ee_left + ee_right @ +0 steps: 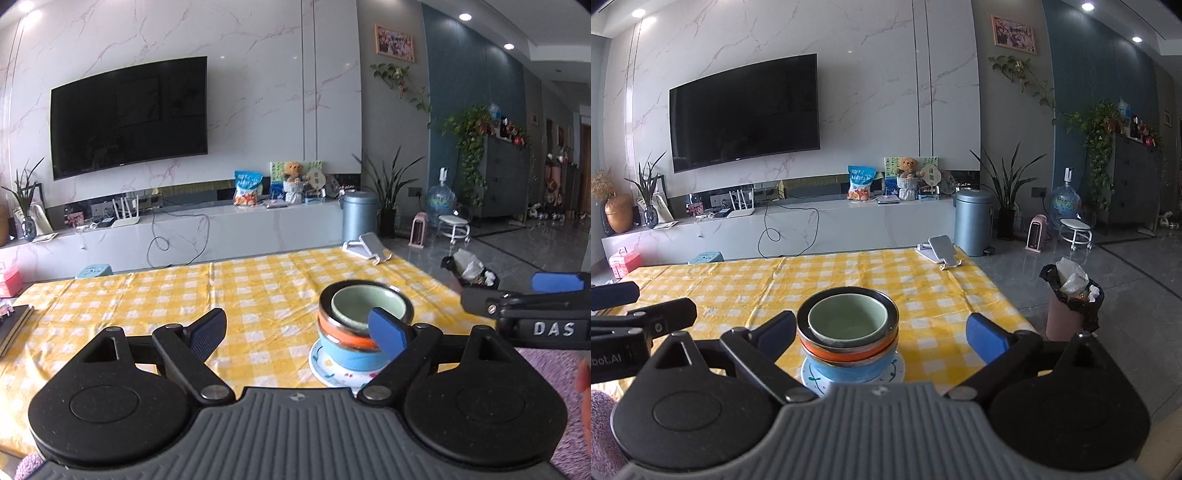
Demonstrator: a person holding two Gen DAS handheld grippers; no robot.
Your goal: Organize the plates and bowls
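Observation:
A stack stands on the yellow checked tablecloth point(258, 288): a white plate point(328, 371) at the bottom, a blue bowl point(351, 356), an orange bowl point(340, 330) and a green bowl point(369, 306) on top. My left gripper point(297, 334) is open and empty, with the stack at its right finger. In the right wrist view the same stack shows with the plate point(899, 371), blue bowl point(849, 371), orange bowl point(846, 352) and green bowl point(847, 319). My right gripper point(882, 332) is open and empty, its fingers on either side of the stack without touching it.
A phone on a white stand point(942, 251) sits at the table's far right corner. A pink bin with a black bag point(1071, 302) stands on the floor right of the table. Dark books point(13, 325) lie at the left edge. A TV console is behind.

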